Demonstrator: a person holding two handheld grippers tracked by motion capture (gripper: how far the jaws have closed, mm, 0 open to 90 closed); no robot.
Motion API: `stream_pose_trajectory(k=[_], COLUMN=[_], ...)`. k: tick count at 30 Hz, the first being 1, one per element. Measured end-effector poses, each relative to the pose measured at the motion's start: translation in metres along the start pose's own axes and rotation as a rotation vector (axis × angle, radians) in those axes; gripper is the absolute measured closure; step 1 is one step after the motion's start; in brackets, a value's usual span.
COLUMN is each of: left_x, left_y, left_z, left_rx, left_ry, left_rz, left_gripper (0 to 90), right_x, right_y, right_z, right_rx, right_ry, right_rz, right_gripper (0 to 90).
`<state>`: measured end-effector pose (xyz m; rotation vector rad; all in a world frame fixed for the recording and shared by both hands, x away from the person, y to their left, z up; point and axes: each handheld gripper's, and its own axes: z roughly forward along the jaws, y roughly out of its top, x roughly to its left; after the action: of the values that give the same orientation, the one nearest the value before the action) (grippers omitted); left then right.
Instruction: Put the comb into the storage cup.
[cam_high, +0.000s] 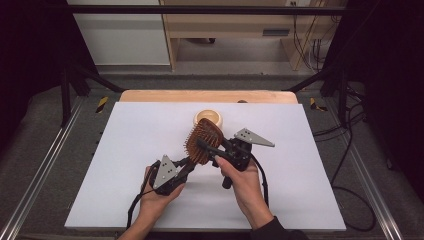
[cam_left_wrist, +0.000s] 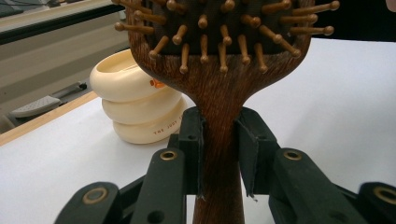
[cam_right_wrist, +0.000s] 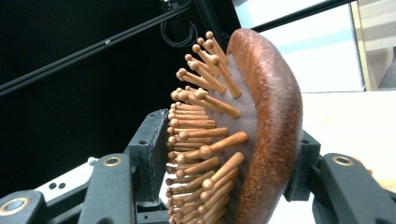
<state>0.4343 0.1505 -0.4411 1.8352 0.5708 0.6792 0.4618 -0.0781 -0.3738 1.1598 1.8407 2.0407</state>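
Wooden hairbrush (cam_high: 202, 141), dark brown with knob-tipped pegs: being held up off the white table (cam_high: 125, 150) near its middle, between both grippers, just near of a cream ringed holder (cam_high: 209, 118) standing toward the far edge. Left gripper (cam_high: 186, 165): being held in the left hand (cam_high: 152, 197) at the near left, clenching the brush handle; in the left gripper view, jaws pressing both sides of the narrow neck (cam_left_wrist: 219, 140) just below the paddle, pegs pointing toward the camera. Right gripper (cam_high: 207, 146): being held in the right hand (cam_high: 245, 187) at the near right, grasping the brush head; in the right gripper view, one jaw sitting against the peg side (cam_right_wrist: 196, 144), the other against the smooth rounded back (cam_right_wrist: 271, 135), head seen edge-on. Cream holder (cam_left_wrist: 135, 100) appearing again in the left gripper view: three stacked rings, small printed lettering on the lowest, resting on the table beyond the brush. Grey three-cornered plates lying atop both grippers; black cables trailing back toward the near edge.
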Motion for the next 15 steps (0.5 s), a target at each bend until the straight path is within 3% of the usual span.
stream_pose_trajectory(k=[8,15], left_x=[-0.0011,-0.0032], left_y=[0.0015,0.0042], left_z=[-0.0009,0.0002], left_rx=[-0.004,-0.015], left_ry=[0.008,-0.001], left_rz=[0.002,-0.019], left_gripper=[72.7,72.5], right_x=[0.0007,0.0011], right_y=[0.0002,0.0028], right_z=[-0.0010,-0.0046], right_rx=[-0.008,-0.027], right_ry=[0.006,-0.008], right_rz=[0.006,0.015], right_gripper=[49.0,52.6])
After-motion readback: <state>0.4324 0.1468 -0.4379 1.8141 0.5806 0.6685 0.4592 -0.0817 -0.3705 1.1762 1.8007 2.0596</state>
